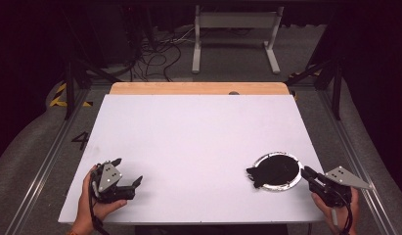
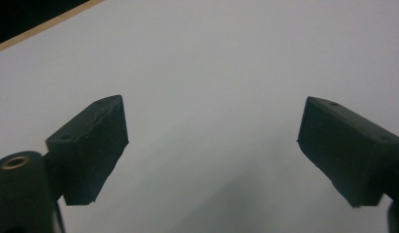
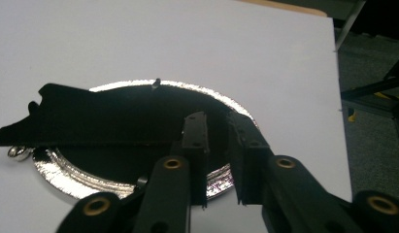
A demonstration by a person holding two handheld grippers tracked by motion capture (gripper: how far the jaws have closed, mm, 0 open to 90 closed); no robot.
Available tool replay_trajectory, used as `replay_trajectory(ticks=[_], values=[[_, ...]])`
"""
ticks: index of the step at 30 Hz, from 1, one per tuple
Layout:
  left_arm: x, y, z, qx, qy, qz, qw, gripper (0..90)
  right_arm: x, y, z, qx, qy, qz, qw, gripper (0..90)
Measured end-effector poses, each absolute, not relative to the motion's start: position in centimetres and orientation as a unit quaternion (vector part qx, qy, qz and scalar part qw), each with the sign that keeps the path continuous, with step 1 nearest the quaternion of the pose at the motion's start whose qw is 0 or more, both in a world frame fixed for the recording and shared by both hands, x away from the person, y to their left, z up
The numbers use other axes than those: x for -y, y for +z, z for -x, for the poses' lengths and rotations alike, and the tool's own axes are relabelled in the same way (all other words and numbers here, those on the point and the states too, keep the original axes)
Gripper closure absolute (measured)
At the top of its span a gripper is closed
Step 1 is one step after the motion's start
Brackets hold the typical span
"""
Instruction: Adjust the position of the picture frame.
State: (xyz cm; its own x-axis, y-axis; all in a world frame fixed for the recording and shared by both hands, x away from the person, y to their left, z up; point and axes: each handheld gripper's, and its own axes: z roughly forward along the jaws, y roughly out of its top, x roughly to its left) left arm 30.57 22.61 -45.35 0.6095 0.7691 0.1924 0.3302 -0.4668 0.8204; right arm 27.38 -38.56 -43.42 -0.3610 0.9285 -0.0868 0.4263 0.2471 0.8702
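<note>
From my remote station I find the right gripper [image 1: 306,172] at the near right rim of a silver plate [image 3: 139,87], which sits on the white table [image 1: 198,127] toward its near right corner. A flat black cloth [image 3: 105,116], ragged in outline, covers most of the plate and overhangs its left side; the plate's foil-like rim shows around it. In the right gripper view the jaws stand nearly pressed together with a narrow gap, over the plate's edge and the cloth's margin; whether they pinch the cloth I cannot tell. I judge the step in hand to be taking hold of the cloth at the rim. The next move calls for a confirmed grip before any lift, lest the plate drag. The left gripper [image 1: 124,172] rests near the left corner, jaws spread wide and empty.
</note>
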Motion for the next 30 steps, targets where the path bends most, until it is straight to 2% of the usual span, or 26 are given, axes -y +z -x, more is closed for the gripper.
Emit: replay_trajectory(ticks=[3, 6, 7, 8, 9, 10, 11, 16, 22, 25, 30], values=[[-22.6, -46.1, -31.3, -0.353, 0.257, -0.813, 0.385, 17.8, 38.4, -43.6, -27.7, -0.731, 0.367, -0.48, 0.316, 88.9], [-22.7, -46.6, -31.3, -0.358, 0.243, -0.816, 0.383, 23.6, 38.6, -43.6, -27.9, -0.73, 0.354, -0.495, 0.311, 90.0], [-22.7, -46.7, -31.3, -0.356, 0.236, -0.819, 0.384, 33.1, 38.7, -43.6, -28.4, -0.729, 0.344, -0.505, 0.309, 90.0], [-22.8, -46.7, -31.2, -0.354, 0.232, -0.821, 0.383, 33.1, 38.7, -43.6, -28.4, -0.729, 0.344, -0.505, 0.309, 90.0], [-22.9, -46.6, -31.0, -0.344, 0.224, -0.826, 0.385, 38.6, 38.7, -43.7, -28.5, -0.729, 0.341, -0.509, 0.304, 90.0], [-22.9, -46.4, -30.8, -0.339, 0.232, -0.826, 0.387, 50.1, 38.7, -44.0, -28.8, -0.73, 0.337, -0.514, 0.299, 90.0], [-23.1, -46.2, -30.6, -0.336, 0.234, -0.824, 0.392, 52.2, 38.6, -44.2, -29.0, -0.733, 0.331, -0.517, 0.294, 90.0], [-23.9, -45.5, -30.2, -0.328, 0.24, -0.816, 0.411, 74.2, 37.8, -44.9, -29.2, -0.747, 0.317, -0.514, 0.278, 90.0], [-24.1, -45.6, -30.3, -0.334, 0.235, -0.816, 0.409, 86.0, 37.9, -44.8, -29.2, -0.748, 0.308, -0.519, 0.276, 90.0], [-24.2, -45.6, -30.4, -0.341, 0.238, -0.812, 0.409, 89.2, 38.2, -44.7, -29.1, -0.748, 0.294, -0.522, 0.285, 90.0], [-24.4, -45.6, -30.5, -0.345, 0.238, -0.81, 0.409, 89.9, 38.7, -45.0, -29.2, -0.746, 0.296, -0.531, 0.273, 90.0]])
